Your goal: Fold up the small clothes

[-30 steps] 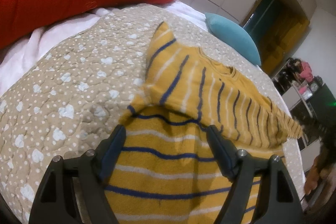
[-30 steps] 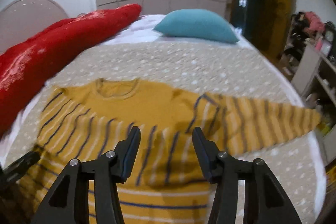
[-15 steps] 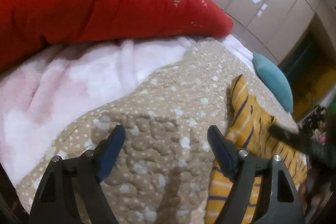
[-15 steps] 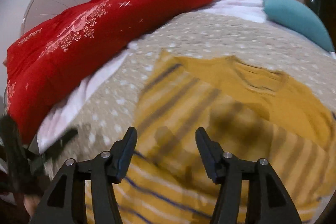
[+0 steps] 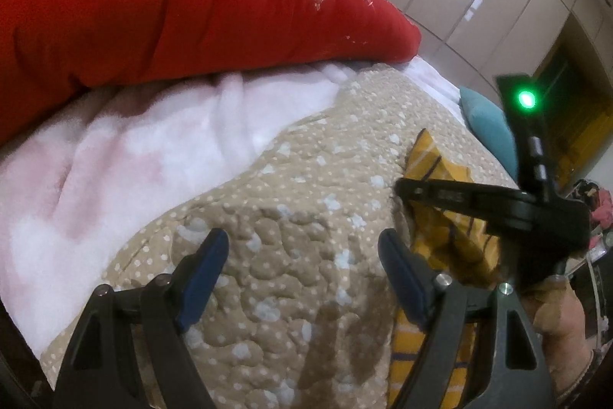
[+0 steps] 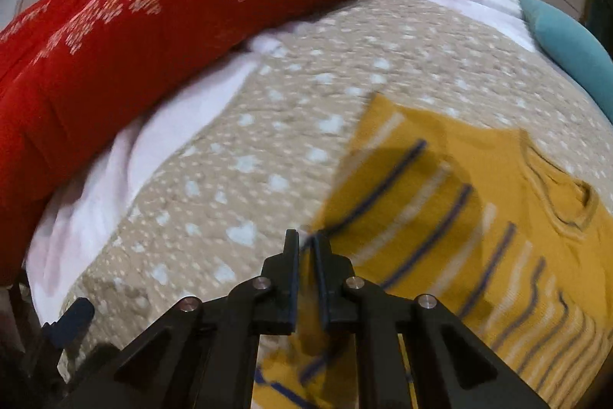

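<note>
On the far left a red quilt [image 5: 172,6] is lying bunched along the edge of the bed, with a pale pink blanket [image 5: 134,156] showing beneath it. Next to that, the beige dotted bedspread [image 5: 291,255] is covering the middle of the bed. The left gripper [image 5: 302,255] is hovering over bare bedspread with its jaws spread wide, gripping nothing and touching no cloth that I can see.

Further right, the yellow striped sweater [image 6: 479,198] is lying spread on the bedspread, neckline toward the teal pillow [image 6: 567,41]. The right gripper [image 6: 306,252] is sitting at the sweater's left edge, near the sleeve; its jaws are drawn almost together, and a strip of yellow cloth seems to be pinched between them, though blur is softening that spot. In the left wrist view the same gripper [image 5: 406,188] is showing side-on above the sweater's edge.

The step in hand looks like taking up the left sleeve side to fold it inward. To do it well, the right jaws should be biting through the full edge rather than one layer. The left gripper should be coming across to catch the same side lower down, at the hem. Both should then be lifting together and carrying the flap over so the crease is running straight and the stripes are lining up.
</note>
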